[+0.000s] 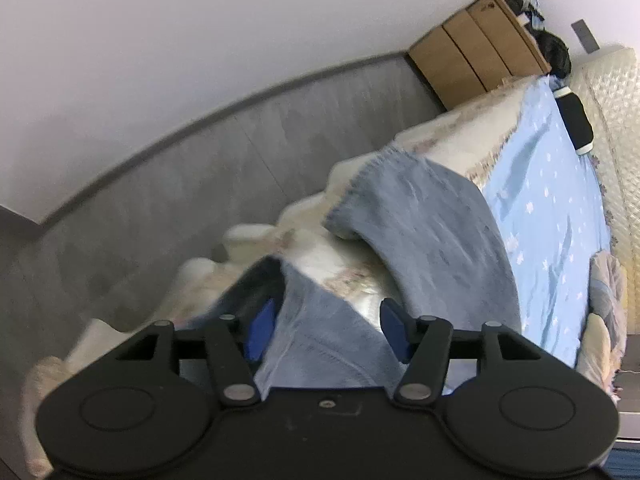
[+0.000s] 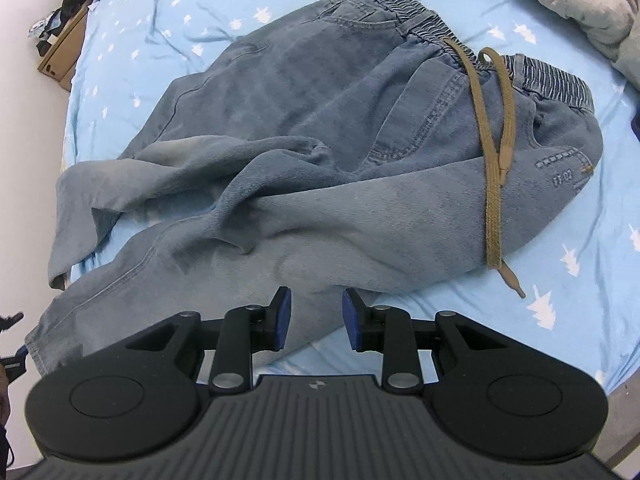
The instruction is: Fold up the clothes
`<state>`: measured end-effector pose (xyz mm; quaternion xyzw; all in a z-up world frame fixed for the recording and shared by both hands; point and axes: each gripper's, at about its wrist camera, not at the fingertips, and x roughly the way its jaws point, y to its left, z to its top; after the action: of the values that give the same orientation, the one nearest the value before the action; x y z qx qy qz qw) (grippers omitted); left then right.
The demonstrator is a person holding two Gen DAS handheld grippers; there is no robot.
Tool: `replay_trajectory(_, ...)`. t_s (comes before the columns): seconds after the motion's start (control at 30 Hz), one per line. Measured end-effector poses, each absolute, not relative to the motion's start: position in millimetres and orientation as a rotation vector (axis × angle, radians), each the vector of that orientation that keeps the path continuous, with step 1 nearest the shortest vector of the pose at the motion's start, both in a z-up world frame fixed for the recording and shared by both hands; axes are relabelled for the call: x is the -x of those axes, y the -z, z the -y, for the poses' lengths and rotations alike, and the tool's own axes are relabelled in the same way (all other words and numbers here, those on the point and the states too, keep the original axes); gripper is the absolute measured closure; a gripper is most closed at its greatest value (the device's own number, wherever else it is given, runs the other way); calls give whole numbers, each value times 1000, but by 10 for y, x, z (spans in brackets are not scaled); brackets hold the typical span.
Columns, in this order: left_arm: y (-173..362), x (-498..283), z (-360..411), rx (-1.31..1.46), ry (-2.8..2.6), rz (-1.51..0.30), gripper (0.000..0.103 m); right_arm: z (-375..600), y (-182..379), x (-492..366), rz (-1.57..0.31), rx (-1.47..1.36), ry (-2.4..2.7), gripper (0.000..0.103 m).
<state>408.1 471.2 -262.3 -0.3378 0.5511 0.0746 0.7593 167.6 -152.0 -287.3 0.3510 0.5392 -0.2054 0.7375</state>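
Left claw point(image 1: 327, 330) spread around a jeans leg point(image 1: 320, 344), pale blue star-print sheet point(image 1: 552, 208), cardboard box point(image 1: 480, 52) behind

A bed with a light-blue star-print sheet point(image 2: 168, 36) and a cream frilled skirt point(image 1: 452, 140) stands on grey floor point(image 1: 160, 184). Beyond its far corner, a cardboard box point(image 1: 476, 56) sits against the white wall point(image 1: 200, 32).

Open blue sheet point(image 2: 560, 240) right of jeans point(image 2: 304, 128); grey quilt point(image 2: 580, 4) beyond.
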Motion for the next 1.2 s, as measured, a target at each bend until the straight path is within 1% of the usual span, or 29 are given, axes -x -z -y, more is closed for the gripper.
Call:
replay_trajectory(0.1, 2467, -3795, -4921, 799, -187, -1117, 40, 1527, 2883, -1684, -1177, -781, 454, 73)
replay_trajectory(0.27, 2509, -2971, -5201, 1029, -324, -959, 38, 1532, 2915, -1691, -1179, -788, 463, 72)
replay_trajectory(0.37, 2648, -2483, -5133, 1127, -360, -922, 38, 1536, 2937, -1683, -1186, -790, 473, 72)
replay_trajectory(0.5, 2958, -2091, -4861, 1176, -382, -962, 38, 1535, 2951, -1659, -1198, -782, 490, 72)
replay_trajectory(0.57, 3107, -2031, -4760, 1201, -385, -978, 39, 1570, 2941, -1622, -1184, -810, 510, 72)
replay_trajectory(0.67, 3327, -2062, -4682, 1263, -407, -952, 40, 1646, 2914, -1549, -1146, -876, 549, 69)
replay_trajectory(0.77, 3422, -2184, -4687, 1242, -433, -956, 46, 1734, 2887, -1473, -1111, -933, 593, 68)
replay_trajectory(0.93, 3527, -2487, -4734, 1173, -487, -950, 48, 1850, 2844, -1360, -1098, -938, 646, 68)
replay_trajectory(0.97, 3553, -2533, -4752, 1175, -498, -952, 50, 1867, 2840, -1337, -1100, -934, 654, 68)
replay_trajectory(1.0, 3571, -2561, -4754, 1168, -505, -958, 57, 1884, 2842, -1313, -1102, -930, 661, 68)
replay_trajectory(1.03, 3588, -2589, -4755, 1161, -512, -965, 62, 1900, 2843, -1289, -1103, -929, 669, 68)
replay_trajectory(1.07, 3606, -2617, -4756, 1153, -520, -971, 70, 1912, 2842, -1261, -1100, -930, 678, 68)
replay_trajectory(1.1, 3621, -2627, -4747, 1157, -524, -968, 83, 1925, 2840, -1234, -1098, -932, 687, 68)
replay_trajectory(1.13, 3612, -2626, -4750, 1163, -528, -963, 89, 1939, 2840, -1206, -1095, -935, 695, 68)
replay_trajectory(1.17, 3579, -2617, -4741, 1158, -528, -956, 97, 1958, 2840, -1180, -1091, -939, 704, 68)
replay_trajectory(1.2, 3545, -2607, -4732, 1152, -529, -949, 99, 1974, 2840, -1157, -1087, -941, 713, 68)
